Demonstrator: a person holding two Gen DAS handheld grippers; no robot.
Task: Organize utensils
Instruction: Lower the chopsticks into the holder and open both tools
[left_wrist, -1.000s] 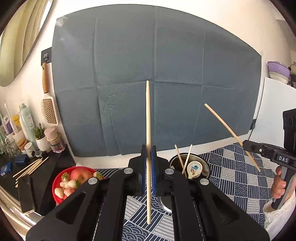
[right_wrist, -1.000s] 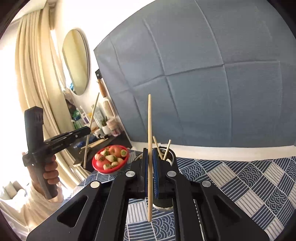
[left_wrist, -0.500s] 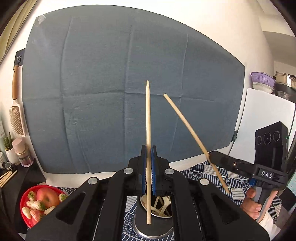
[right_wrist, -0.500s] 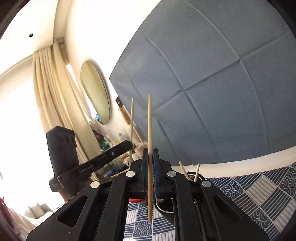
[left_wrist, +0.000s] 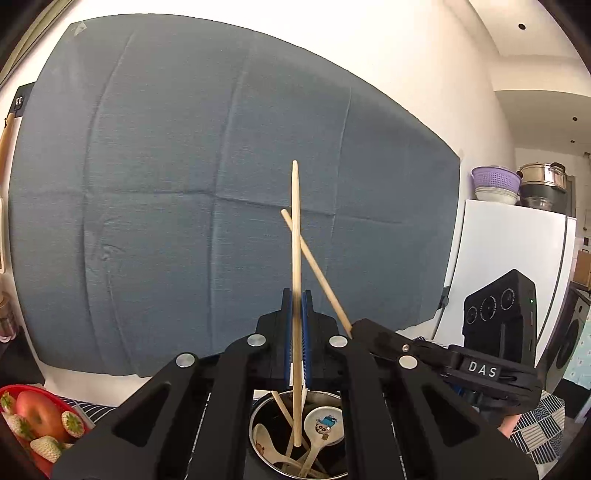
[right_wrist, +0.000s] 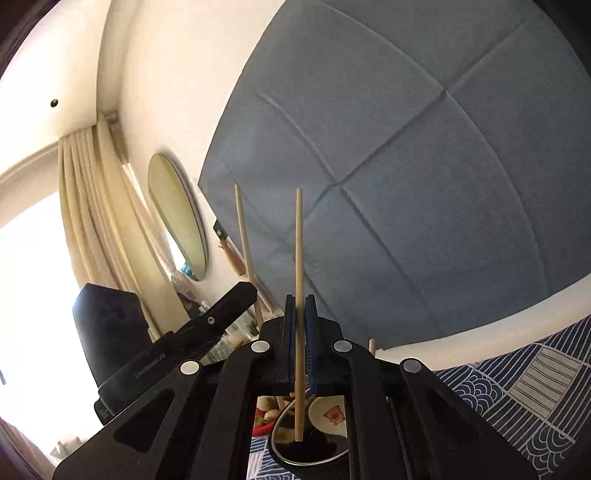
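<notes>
My left gripper is shut on a wooden chopstick held upright, its lower end over the steel utensil cup. The cup holds ceramic spoons and other chopsticks. My right gripper is shut on a second chopstick, also upright above the cup. In the left wrist view the right gripper comes in from the right with its chopstick slanted. In the right wrist view the left gripper is at left with its chopstick.
A red bowl of fruit sits at left on the blue patterned tablecloth. A blue cloth hangs on the wall behind. A white fridge stands at right. A mirror and curtains are at left.
Both grippers have moved in over the steel cup and closer together, each still holding its chopstick. The right wrist view now tilts up more.
</notes>
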